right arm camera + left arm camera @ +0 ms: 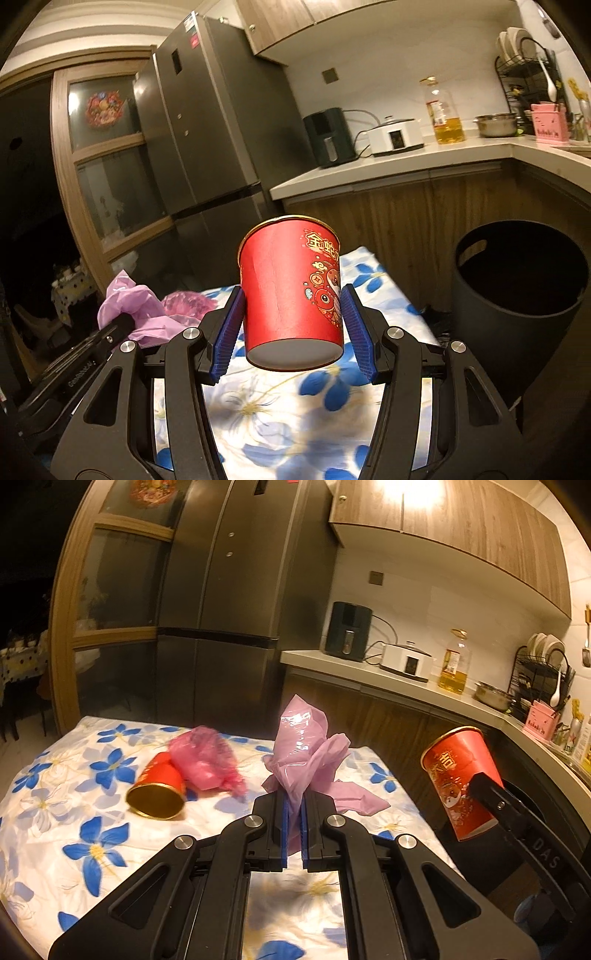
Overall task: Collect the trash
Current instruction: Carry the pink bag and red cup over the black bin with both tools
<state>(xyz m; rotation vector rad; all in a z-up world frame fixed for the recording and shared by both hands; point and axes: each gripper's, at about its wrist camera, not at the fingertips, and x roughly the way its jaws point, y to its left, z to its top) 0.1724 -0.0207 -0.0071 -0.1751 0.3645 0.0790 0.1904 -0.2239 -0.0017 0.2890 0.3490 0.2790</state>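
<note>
My left gripper (294,801) is shut on a crumpled pale pink plastic bag (306,753), held above the flowered table. My right gripper (293,295) is shut on a red paper cup (291,295) with gold print, held upright in the air between its blue pads. The same cup (458,775) shows at the right of the left wrist view. A second red cup (157,788) lies on its side on the table, its gold mouth toward me. A darker pink bag (207,760) lies crumpled against it. A black round bin (517,295) stands on the floor right of the table.
The table wears a white cloth with blue flowers (74,775). A dark fridge (221,609) stands behind it. The kitchen counter (406,162) carries an air fryer, a white cooker, an oil bottle, a steel pot and a dish rack.
</note>
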